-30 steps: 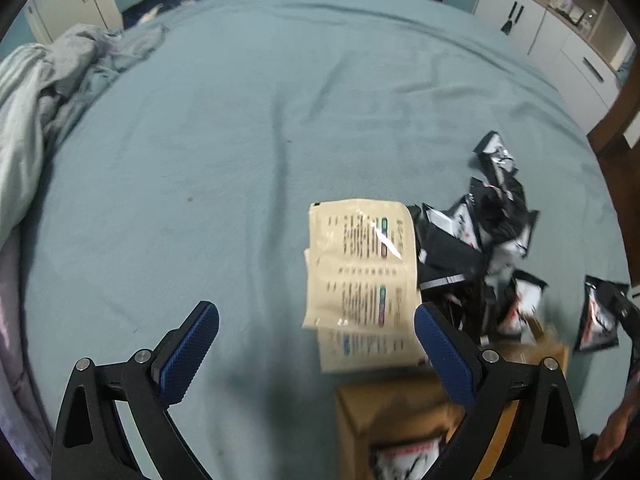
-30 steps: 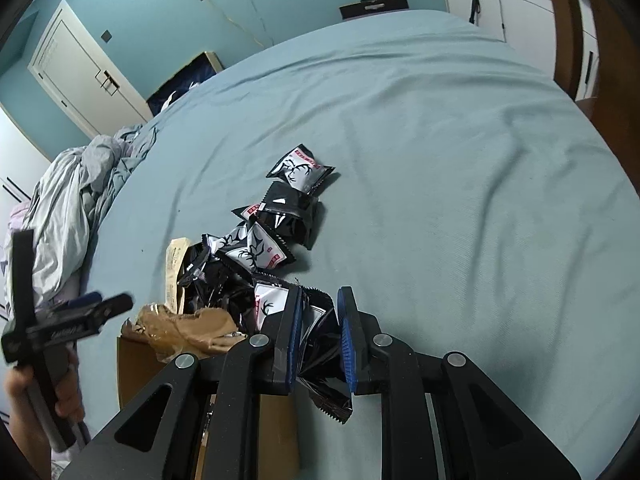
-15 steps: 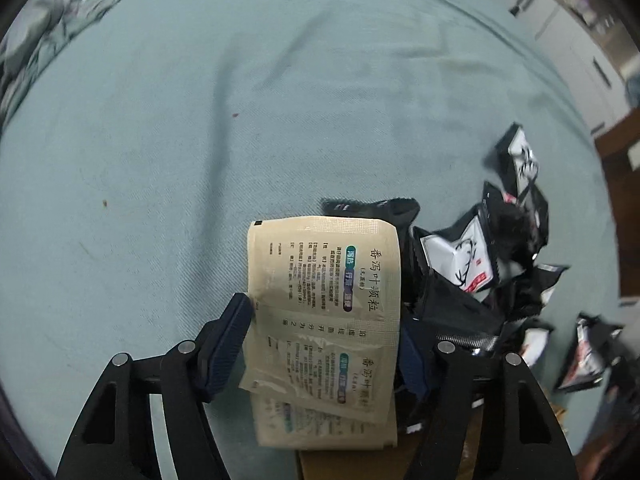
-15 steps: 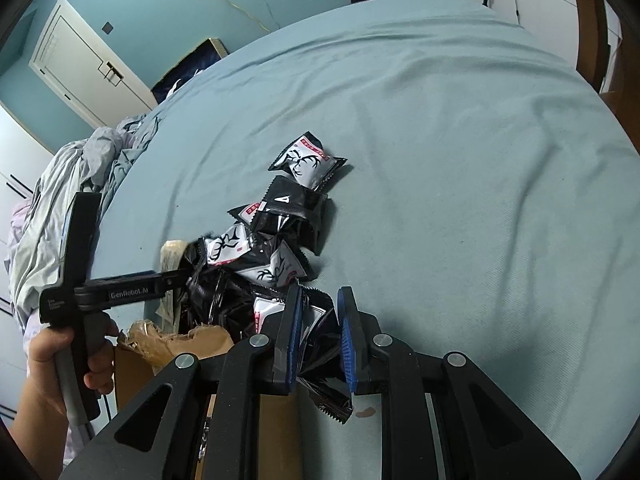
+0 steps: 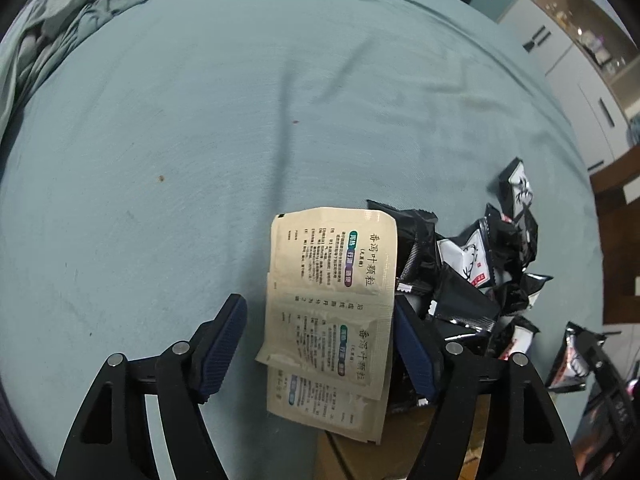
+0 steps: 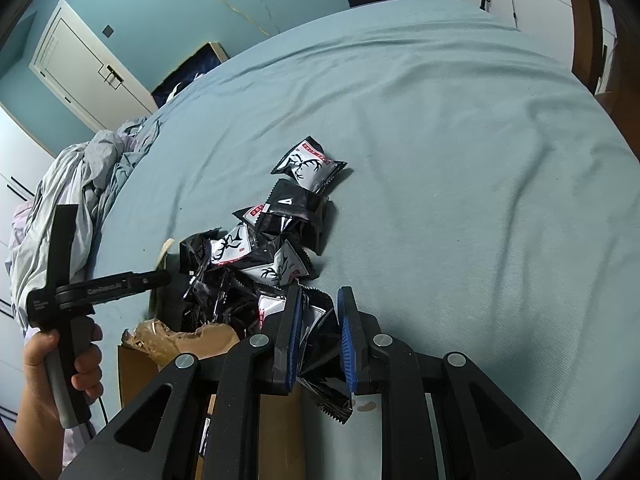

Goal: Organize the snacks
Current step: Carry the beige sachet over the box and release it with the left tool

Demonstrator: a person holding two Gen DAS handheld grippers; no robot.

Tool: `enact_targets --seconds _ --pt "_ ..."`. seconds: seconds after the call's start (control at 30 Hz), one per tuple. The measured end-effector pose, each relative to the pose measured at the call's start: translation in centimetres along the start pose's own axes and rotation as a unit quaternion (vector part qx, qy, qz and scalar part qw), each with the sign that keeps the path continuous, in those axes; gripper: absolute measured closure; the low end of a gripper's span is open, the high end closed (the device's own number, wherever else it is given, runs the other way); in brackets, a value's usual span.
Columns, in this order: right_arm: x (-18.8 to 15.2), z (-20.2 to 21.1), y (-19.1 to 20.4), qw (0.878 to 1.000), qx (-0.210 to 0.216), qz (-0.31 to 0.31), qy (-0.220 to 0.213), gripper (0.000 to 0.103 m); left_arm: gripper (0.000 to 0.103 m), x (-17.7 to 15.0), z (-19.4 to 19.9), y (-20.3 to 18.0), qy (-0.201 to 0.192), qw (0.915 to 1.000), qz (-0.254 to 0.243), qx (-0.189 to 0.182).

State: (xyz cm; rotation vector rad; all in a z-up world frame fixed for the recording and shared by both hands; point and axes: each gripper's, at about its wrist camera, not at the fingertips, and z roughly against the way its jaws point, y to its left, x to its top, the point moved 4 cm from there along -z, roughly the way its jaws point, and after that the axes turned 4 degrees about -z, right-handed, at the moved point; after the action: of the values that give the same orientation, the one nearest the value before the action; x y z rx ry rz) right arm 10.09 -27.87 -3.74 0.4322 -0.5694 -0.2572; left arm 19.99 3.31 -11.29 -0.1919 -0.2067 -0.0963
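Observation:
A strip of beige printed sachets [image 5: 340, 252] lies on the teal bed sheet, its lower end over a cardboard box [image 5: 400, 452]. My left gripper [image 5: 319, 306] straddles the strip with its jaws opening. The left pad [image 5: 224, 340] stands clear of it and the right pad [image 5: 414, 356] sits at its edge. Black-and-white snack packets [image 5: 468, 264] are heaped to the right. My right gripper [image 6: 319, 340] is shut on a black snack packet [image 6: 324, 384] over the box [image 6: 136, 364], beside the heap [image 6: 260, 248]. The right wrist view shows the left gripper [image 6: 160, 278] held by a hand [image 6: 52, 368].
Crumpled grey bedding [image 6: 80, 184] lies along the bed's left side. Crumpled brown tape [image 6: 180, 336] sits on the box rim. White cupboards [image 5: 580, 80] and dark wooden furniture [image 6: 592, 20] stand beyond the right edge. The bare teal sheet [image 6: 460, 160] stretches far and right.
My left gripper came down and forward over the beige sachets. Its jaws narrowed around them, then widened a little. The right gripper has kept still with its packet.

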Motion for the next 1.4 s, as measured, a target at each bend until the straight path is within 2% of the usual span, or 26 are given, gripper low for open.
enact_targets --seconds 0.1,0.17,0.33,0.4,0.47,0.57,0.7,0.87,1.03,1.07,1.13,1.2,1.3,1.4 --pt "0.0 0.0 0.0 1.0 -0.003 0.0 0.0 0.087 0.015 0.2 0.1 1.1 0.0 0.9999 0.011 0.009" --pt "0.0 -0.1 -0.1 1.0 -0.003 -0.001 0.001 0.087 0.014 0.3 0.1 1.1 -0.002 0.9998 0.01 0.014" --pt "0.1 -0.4 -0.4 1.0 -0.003 -0.006 0.005 0.087 0.016 0.7 0.0 1.3 -0.015 0.9994 0.019 0.024" --pt "0.2 -0.4 -0.4 1.0 -0.001 -0.005 0.005 0.087 0.026 0.8 0.1 1.0 -0.015 0.9997 0.018 0.01" --pt "0.2 -0.4 -0.3 1.0 0.0 -0.003 0.006 0.087 0.031 0.7 0.4 0.9 -0.017 0.9997 0.015 0.002" --pt "0.2 -0.6 -0.3 1.0 0.0 -0.001 0.007 0.087 0.031 0.8 0.3 -0.2 -0.022 0.9996 -0.002 0.018" --pt "0.1 -0.7 -0.2 1.0 0.002 0.0 0.01 0.087 0.025 0.8 0.0 -0.8 -0.019 0.9992 -0.023 0.027" --pt "0.1 -0.7 -0.1 1.0 0.003 0.0 0.01 0.087 0.024 1.1 -0.3 -0.1 -0.012 0.9999 -0.001 0.01" --pt "0.0 -0.8 0.1 1.0 0.003 0.003 0.012 0.087 0.022 1.1 0.3 -0.5 -0.025 0.9989 0.001 -0.04" --pt "0.0 -0.9 0.1 1.0 0.003 0.003 0.012 0.087 0.02 1.1 0.5 -0.7 -0.031 0.9987 -0.004 -0.041" --pt "0.0 -1.0 0.2 1.0 0.003 0.005 0.013 0.087 0.018 1.2 0.5 -0.8 -0.035 0.9991 -0.012 -0.021" --pt "0.0 -1.0 0.3 1.0 0.002 0.005 0.014 0.087 0.018 1.4 -0.4 -0.8 -0.018 0.9996 -0.019 -0.009" --pt "-0.1 -1.1 0.3 1.0 0.002 0.005 0.016 0.087 0.018 1.2 -2.2 -0.7 0.017 0.9996 -0.017 -0.012" --pt "-0.1 -1.3 0.3 1.0 0.001 0.004 0.019 0.087 0.018 1.2 -3.2 -1.0 0.027 0.9995 -0.014 -0.009"
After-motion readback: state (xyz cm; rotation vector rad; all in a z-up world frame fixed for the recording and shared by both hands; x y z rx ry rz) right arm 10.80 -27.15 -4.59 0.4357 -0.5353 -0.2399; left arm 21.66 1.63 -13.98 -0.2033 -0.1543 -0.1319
